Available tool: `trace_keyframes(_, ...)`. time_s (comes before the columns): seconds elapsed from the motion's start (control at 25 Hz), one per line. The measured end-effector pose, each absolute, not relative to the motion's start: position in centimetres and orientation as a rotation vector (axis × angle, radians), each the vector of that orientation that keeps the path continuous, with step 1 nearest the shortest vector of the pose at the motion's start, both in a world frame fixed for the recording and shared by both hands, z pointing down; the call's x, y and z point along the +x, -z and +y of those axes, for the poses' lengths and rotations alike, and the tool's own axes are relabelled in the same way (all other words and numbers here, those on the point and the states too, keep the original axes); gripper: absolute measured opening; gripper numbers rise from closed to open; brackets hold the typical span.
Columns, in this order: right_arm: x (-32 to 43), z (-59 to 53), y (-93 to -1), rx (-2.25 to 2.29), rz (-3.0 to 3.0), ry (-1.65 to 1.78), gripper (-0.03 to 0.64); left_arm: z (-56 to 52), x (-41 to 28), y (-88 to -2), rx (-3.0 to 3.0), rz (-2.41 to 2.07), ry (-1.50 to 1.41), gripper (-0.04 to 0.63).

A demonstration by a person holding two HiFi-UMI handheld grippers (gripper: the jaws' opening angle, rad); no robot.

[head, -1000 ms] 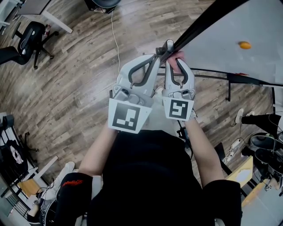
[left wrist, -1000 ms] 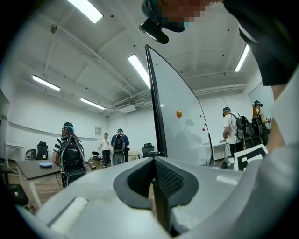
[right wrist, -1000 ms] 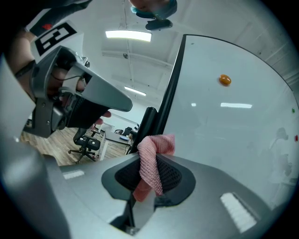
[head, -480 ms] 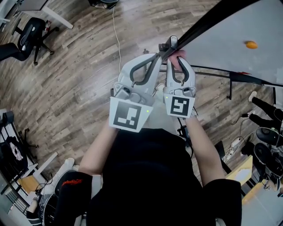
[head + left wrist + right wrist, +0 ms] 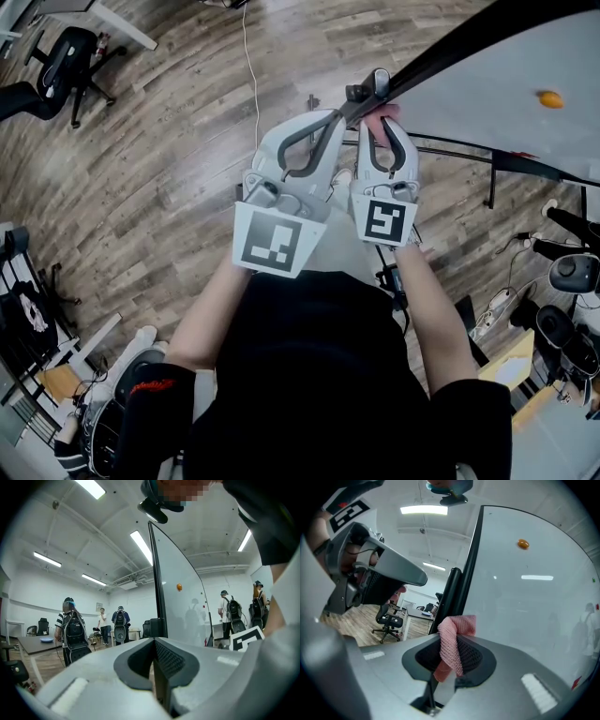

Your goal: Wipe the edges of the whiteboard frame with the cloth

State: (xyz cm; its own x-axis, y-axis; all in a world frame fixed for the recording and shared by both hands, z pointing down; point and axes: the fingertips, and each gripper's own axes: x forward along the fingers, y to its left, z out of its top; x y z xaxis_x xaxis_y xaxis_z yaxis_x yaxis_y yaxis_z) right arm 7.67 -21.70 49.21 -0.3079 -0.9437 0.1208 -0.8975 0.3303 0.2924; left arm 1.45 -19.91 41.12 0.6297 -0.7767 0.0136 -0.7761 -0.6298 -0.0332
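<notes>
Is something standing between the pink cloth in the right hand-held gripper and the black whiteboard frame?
Nothing visible does. The cloth, pinched in the right hand-held gripper, sits right at the frame, touching or nearly so. The left hand-held gripper clamps that same frame beside it, not between them.

Office chair (image 5: 62, 73) on wooden floor (image 5: 159, 159)
</notes>
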Motion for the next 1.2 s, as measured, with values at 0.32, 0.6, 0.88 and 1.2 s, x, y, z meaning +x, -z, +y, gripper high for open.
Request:
trace_keyframes(0.32, 7.7, -21.6, -50.4, 1.654, -2.318, 0.222, 0.066, -19.0, 2.0, -43.2, -2.789, 1.241, 0.135, 0.0)
trace_keyframes(0.6, 7.7, -21.6, -51.3, 1.655, -2.313, 0.203, 0.066, -18.9, 1.8, -44.1, -2.8, 1.271, 0.089, 0.0)
trace_keyframes(0.88, 7.7, -21.5, -52.2, 1.649, -2.314, 0.182, 0.066, -19.3, 1.8, -42.9, -2.784, 1.291, 0.051, 0.0)
trace_keyframes(1.2, 7.7, -21.6, -53.1, 1.668, -2.316, 0.149, 0.066, -18.5, 2.5, -43.0, -2.694, 1.258, -0.024, 0.0)
